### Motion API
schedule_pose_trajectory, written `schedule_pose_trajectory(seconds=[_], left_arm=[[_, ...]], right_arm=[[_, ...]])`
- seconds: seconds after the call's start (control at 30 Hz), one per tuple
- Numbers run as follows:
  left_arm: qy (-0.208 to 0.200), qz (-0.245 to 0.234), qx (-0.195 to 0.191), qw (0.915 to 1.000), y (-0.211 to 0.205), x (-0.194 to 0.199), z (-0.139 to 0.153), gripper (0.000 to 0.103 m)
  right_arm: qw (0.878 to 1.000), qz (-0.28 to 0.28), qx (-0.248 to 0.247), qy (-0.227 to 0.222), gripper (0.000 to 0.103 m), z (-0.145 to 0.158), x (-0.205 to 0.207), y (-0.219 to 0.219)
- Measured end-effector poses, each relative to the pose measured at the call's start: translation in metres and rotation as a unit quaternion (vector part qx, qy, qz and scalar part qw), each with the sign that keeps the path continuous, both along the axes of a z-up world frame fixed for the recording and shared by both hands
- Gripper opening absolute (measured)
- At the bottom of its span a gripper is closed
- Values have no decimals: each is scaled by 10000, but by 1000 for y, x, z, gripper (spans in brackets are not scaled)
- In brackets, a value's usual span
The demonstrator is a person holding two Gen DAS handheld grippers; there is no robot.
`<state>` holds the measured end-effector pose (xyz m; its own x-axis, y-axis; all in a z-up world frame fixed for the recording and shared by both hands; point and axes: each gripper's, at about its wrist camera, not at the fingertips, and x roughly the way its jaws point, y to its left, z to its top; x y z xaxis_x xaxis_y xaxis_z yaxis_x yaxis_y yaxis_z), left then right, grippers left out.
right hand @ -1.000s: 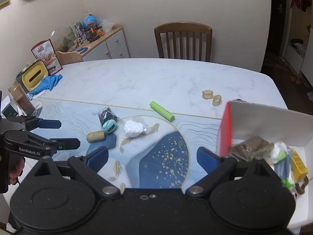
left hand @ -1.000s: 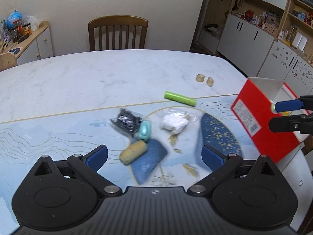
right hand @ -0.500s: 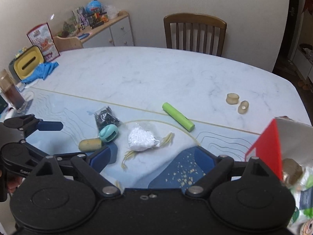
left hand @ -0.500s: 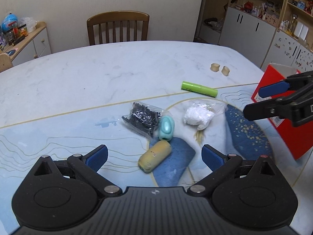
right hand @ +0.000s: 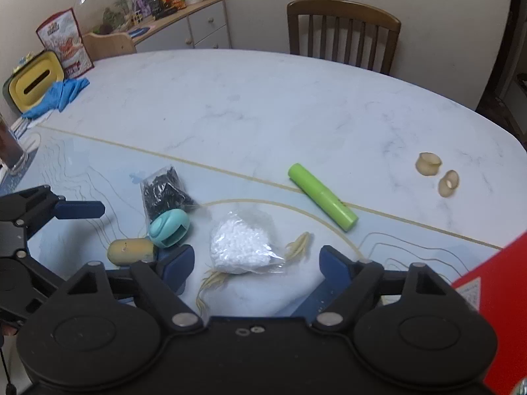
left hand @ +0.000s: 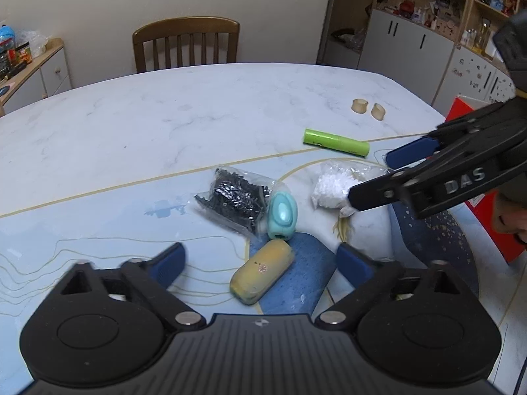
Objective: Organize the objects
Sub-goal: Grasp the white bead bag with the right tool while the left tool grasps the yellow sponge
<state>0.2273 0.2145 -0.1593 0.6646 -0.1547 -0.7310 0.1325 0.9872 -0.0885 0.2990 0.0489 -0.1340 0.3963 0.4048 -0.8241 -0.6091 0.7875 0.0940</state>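
In the left wrist view my left gripper (left hand: 262,260) hangs low over the mat. Its jaws are closing, and a yellow oblong piece (left hand: 263,276) lies between the pads, untouched. Just beyond lie a teal gadget (left hand: 281,214) and a bag of black bits (left hand: 234,197). My right gripper (right hand: 255,263) is also closing, its pads on either side of a clear bag of white pellets (right hand: 240,247) without pressing it. The same gripper (left hand: 378,177) reaches in from the right over that bag (left hand: 332,186). A green tube (right hand: 322,197) lies farther back.
Two tan rings (right hand: 428,163) sit on the marble at the far right. A red box (left hand: 494,204) stands at the right table edge. At the far left are a yellow tissue holder (right hand: 33,82), a blue cloth (right hand: 59,95) and a glass (right hand: 10,151). A wooden chair (left hand: 186,42) stands behind the table.
Both grippers have sunk toward the mat. The right one swung left from the red box to the white bag. Both pairs of jaws stand narrower than before.
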Motion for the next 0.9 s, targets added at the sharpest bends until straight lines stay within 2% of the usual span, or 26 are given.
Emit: schedule_pose_trajectory(seconds=[0.17,0.23,0.33,0.5,0.8,0.9], left_arm=[[85,-70,1,9999,-3,2,-3,69],[100,-116,38,9999,-4,2,-4,58],[105,-169,121,9997,-7,2,-5,50],[107,-145,238,9996,-8,0,-4,41],[165,-107,279,9994,-12,-2,-3,38],[213,-110,201,9995,-13,-3,-2,38]], right_arm=[[9999,102,-70,33,77,-8,3,10],[9999,144,-91,28,75,-9,3,13],[9997,191,-134,36,70,-12,4,16],[9997,192,-153,58,60,-17,8,20],[9995,247,-169,77,42,-19,4,24],[9997,196,-99,117,39,-17,1,22]])
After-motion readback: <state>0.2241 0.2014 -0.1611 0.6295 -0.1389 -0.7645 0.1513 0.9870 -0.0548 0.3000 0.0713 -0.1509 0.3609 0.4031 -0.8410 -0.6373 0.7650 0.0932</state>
